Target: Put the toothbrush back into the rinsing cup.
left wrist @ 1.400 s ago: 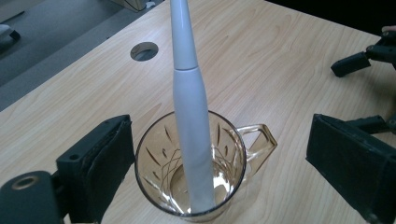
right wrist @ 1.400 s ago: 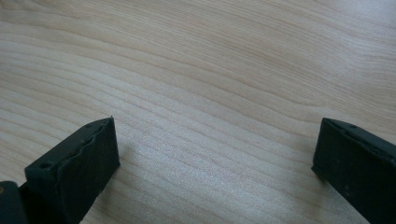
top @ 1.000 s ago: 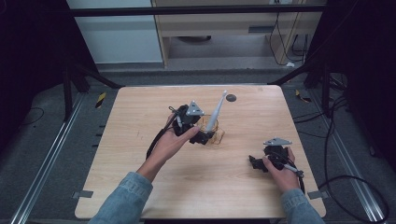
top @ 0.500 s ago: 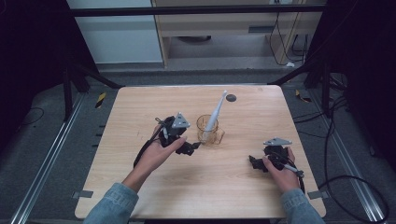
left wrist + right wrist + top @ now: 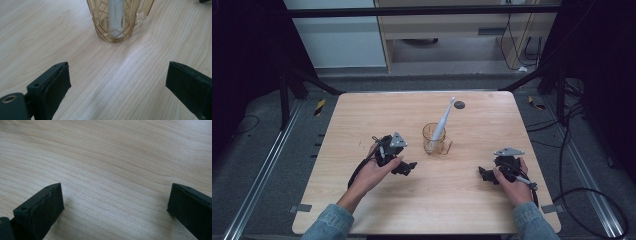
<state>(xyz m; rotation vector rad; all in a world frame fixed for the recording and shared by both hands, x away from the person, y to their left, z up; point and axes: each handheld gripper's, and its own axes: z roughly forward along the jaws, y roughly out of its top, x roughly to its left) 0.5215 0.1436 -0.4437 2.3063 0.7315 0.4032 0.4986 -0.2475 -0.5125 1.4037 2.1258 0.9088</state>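
Two grippers empty, jaws spread: left gripper (image 5: 404,167) low near table (image 5: 362,115) centre, facing amber cup (image 5: 435,139); toothbrush (image 5: 442,122) leans inside, propped by rim. Right gripper (image 5: 486,175) rests near right edge, likely idle.

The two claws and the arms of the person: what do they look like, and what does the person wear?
Both the left claw and the right claw are black, each with a grey three-cornered plate on top and a black cable trailing from it. In the gripper views, each has two flat, black, blocky jaws. The person wears blue denim sleeves.
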